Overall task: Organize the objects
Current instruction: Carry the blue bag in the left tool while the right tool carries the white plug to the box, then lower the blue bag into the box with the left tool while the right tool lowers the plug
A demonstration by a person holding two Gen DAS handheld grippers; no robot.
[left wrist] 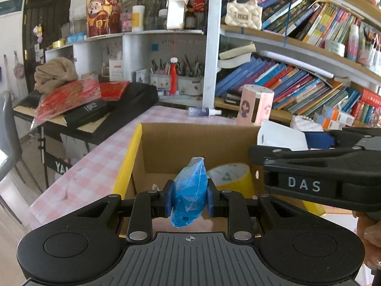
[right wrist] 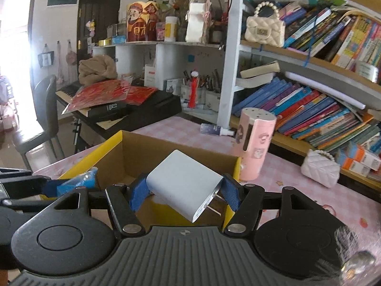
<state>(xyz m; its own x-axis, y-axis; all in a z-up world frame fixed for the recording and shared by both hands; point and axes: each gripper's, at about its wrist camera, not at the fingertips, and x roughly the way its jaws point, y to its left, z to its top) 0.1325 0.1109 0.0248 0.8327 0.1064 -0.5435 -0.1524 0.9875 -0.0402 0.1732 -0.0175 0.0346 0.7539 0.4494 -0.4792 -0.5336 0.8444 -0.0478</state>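
Table [right wrist: 297,174] comes first, the largest thing before us, spread with a pink-and-white checked cloth that looks smooth and wipeable. On it stands our cardboard box [left wrist: 197,147], open-topped, plain brown corrugated inside and yellow outside, its walls straight and stiff. In it already lies a roll of yellow tape [left wrist: 229,178], a glossy ring; we judge the tidying begun but far from finished, since a pink cylindrical holder [right wrist: 256,145], a small spray bottle [left wrist: 204,112] and a quilted white purse [right wrist: 320,168] are left out on the cloth. Our right tool [right wrist: 184,194] grips a white charger [right wrist: 185,183], a smooth rounded block with two metal prongs, tilted above the box. Our left tool [left wrist: 189,201], nearly closed, pinches a crinkly blue plastic packet [left wrist: 190,190] over the box's near edge. Both, we think, go in next.
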